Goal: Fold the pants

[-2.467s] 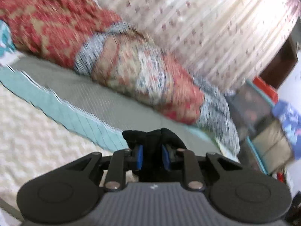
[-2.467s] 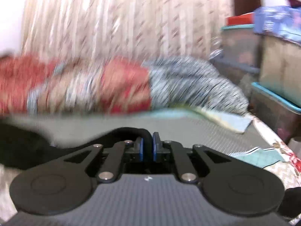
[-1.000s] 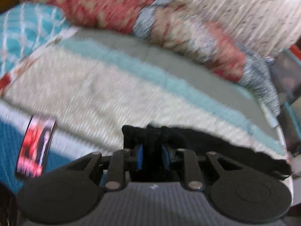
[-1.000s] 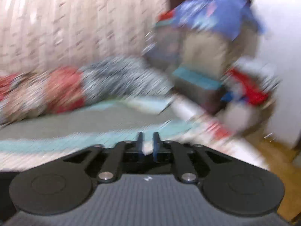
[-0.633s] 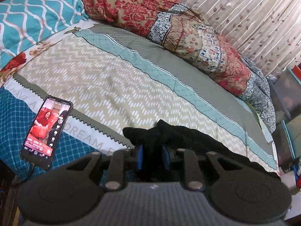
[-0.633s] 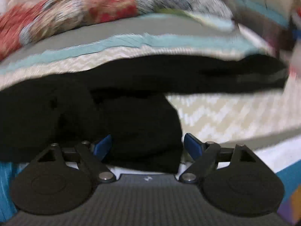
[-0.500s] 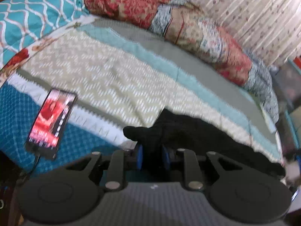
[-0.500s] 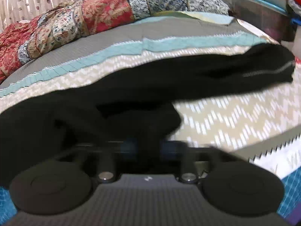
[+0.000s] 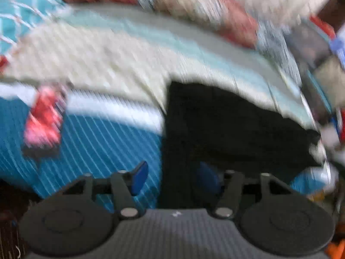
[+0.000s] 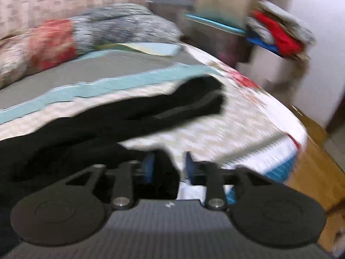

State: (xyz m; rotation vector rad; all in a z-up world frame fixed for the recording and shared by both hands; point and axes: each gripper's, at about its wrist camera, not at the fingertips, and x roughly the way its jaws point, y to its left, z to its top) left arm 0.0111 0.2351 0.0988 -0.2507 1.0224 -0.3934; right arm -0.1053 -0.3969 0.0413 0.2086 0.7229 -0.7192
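Black pants (image 9: 226, 127) lie across the near part of the bed, waist end close to me, legs stretching to the right. In the right wrist view the pants (image 10: 133, 116) run from lower left toward the bed's right edge. My left gripper (image 9: 174, 174) is open, its blue pads apart over the near edge of the cloth. My right gripper (image 10: 169, 165) is open too, with black cloth lying between its blue pads. Both views are motion-blurred.
A phone with a red screen (image 9: 44, 118) lies on the blue part of the bedspread (image 9: 97, 138) at left. A rolled patterned quilt (image 10: 75, 36) lies along the far side. Boxes and piled clothes (image 10: 273, 32) stand right of the bed, above a wooden floor (image 10: 312, 161).
My left gripper was shut on the pants and has now opened. My right gripper stands open after blurring half a second ago. Both views have swung right over the bed.
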